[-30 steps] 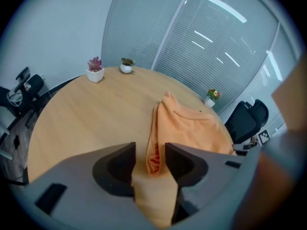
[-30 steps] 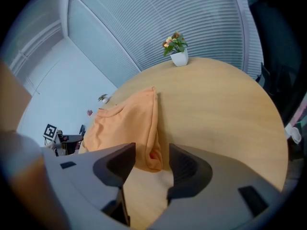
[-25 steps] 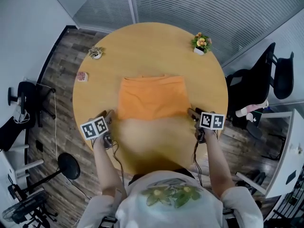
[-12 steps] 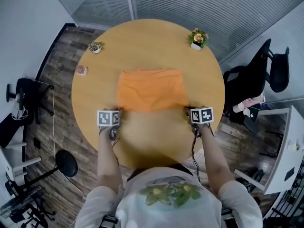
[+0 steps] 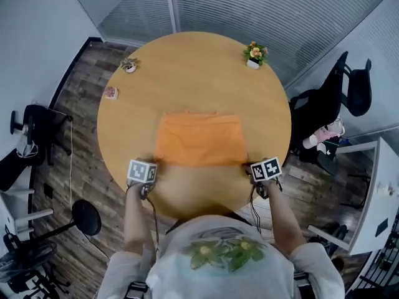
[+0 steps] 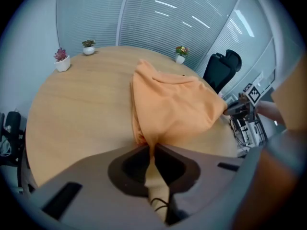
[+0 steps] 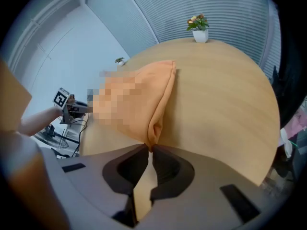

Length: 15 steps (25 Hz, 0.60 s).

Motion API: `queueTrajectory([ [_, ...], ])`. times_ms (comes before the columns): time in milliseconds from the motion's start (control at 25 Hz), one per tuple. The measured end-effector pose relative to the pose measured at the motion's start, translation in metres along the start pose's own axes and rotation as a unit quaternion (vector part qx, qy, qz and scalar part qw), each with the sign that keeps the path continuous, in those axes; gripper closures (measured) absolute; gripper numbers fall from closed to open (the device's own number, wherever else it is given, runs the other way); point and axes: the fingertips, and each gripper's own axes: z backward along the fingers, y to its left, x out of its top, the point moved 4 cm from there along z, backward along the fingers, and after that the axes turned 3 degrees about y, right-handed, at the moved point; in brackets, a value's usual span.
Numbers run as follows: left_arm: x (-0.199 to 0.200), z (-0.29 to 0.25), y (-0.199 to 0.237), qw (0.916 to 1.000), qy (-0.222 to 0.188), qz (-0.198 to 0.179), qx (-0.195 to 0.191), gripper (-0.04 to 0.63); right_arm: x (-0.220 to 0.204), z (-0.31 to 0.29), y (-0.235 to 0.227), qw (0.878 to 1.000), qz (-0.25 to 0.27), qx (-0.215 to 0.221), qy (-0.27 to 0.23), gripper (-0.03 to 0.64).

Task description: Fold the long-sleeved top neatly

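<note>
The orange long-sleeved top lies folded into a rectangle in the middle of the round wooden table. My left gripper is at its near left corner and my right gripper at its near right corner. In the left gripper view the jaws have just been closing and now pinch a bunched fold of the top. The right gripper has likewise just been closing and its jaws press on a fold of the top. Each gripper view shows the other gripper across the cloth.
A flowering pot plant stands at the table's far right, a small green plant at the far left, and a small pink object near the left edge. A black office chair stands right of the table. Stands and gear sit on the left floor.
Both grippers have come in from beside the top to its near corners. Their jaws were open a second ago and are now closed on the fabric.
</note>
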Motion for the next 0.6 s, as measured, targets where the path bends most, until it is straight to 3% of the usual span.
queueTrajectory([
  [240,-0.033,0.011,0.008,0.9995,0.008,-0.016,0.025,0.560,-0.061,-0.004,0.050,0.998,0.002,0.051,0.039,0.578],
  [440,-0.020,0.014,0.029,0.9964,0.022,-0.053,0.063,0.561,-0.093,-0.020,0.094,0.997,-0.014,0.066,0.032,0.578],
  [600,-0.007,0.013,0.038,0.9941,0.031,-0.049,0.092,0.560,-0.100,-0.025,0.116,0.997,0.014,0.071,0.014,0.562],
])
